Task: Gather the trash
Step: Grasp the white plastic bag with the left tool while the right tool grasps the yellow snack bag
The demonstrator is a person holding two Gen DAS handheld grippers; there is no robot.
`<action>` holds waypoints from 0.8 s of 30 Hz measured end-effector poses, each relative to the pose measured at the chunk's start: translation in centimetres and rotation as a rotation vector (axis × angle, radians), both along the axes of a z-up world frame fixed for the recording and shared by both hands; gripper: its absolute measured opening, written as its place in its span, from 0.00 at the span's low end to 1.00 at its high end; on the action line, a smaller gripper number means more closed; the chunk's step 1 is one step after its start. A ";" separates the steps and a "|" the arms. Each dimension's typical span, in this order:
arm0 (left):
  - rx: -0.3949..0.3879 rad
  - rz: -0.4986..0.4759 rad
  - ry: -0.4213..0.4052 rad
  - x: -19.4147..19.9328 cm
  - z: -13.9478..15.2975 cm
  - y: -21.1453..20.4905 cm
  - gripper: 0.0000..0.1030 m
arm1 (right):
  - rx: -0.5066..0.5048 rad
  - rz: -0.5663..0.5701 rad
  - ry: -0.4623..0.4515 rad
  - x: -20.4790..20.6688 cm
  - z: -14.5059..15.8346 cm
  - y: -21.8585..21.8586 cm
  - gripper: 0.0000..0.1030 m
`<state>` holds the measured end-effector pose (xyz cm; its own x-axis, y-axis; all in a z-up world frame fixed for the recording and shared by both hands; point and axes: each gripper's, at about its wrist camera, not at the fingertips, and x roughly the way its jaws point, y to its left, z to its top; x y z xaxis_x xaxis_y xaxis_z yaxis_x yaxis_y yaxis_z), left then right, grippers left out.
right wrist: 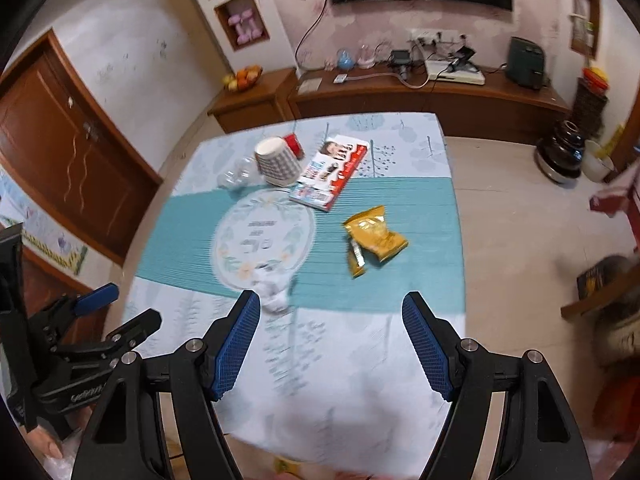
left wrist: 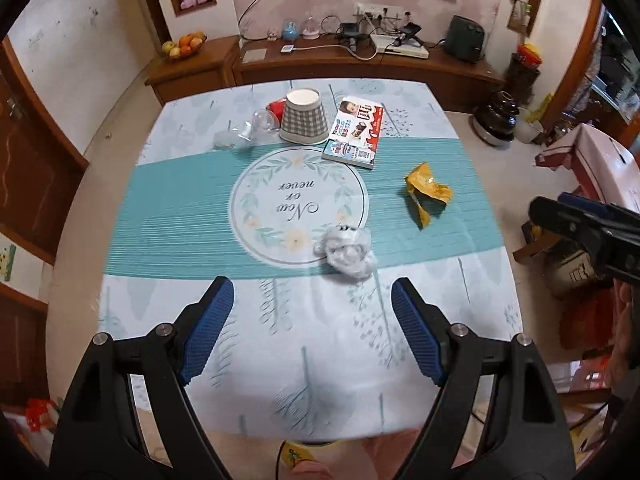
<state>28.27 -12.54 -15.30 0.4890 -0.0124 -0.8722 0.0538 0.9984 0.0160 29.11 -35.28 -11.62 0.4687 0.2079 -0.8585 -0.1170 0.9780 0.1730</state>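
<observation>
A crumpled white tissue (left wrist: 345, 251) lies on the table's teal band, just beyond my open, empty left gripper (left wrist: 312, 304); it also shows in the right wrist view (right wrist: 276, 294). A crumpled yellow wrapper (left wrist: 427, 194) lies to its right, ahead of my open, empty right gripper (right wrist: 331, 320), where the wrapper (right wrist: 372, 238) is clearly seen. At the far side stand an upside-down checked paper cup (left wrist: 303, 117), a clear plastic cup (left wrist: 260, 124) on its side, a red item (left wrist: 277, 107) behind the cup, and a Kinder chocolate box (left wrist: 356, 133).
The small table (left wrist: 280, 360) has a pale blue patterned cloth. A wooden cabinet (left wrist: 360, 68) with electronics and a fruit bowl (left wrist: 185, 45) runs along the far wall. Dark pots (left wrist: 496, 116) stand on the floor at right. The right gripper shows at the right edge of the left wrist view (left wrist: 568, 220).
</observation>
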 end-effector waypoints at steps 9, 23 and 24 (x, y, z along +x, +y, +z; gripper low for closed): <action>-0.097 0.160 0.172 7.3 -9.9 -0.5 0.77 | -0.050 0.108 0.095 10.2 -11.4 -1.3 0.73; -0.140 0.305 0.262 11.9 -16.7 -0.1 0.65 | -0.136 0.201 0.181 15.2 -21.0 2.1 0.62; -0.143 0.307 0.268 12.1 -17.0 -0.1 0.59 | -0.131 0.204 0.192 15.4 -21.4 2.1 0.58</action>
<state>40.34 -12.64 -32.25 0.2456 -0.0319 -0.9688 -0.2626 0.9599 -0.0981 44.52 -33.20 -33.07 0.2550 0.1626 -0.9532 -0.2900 0.9532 0.0850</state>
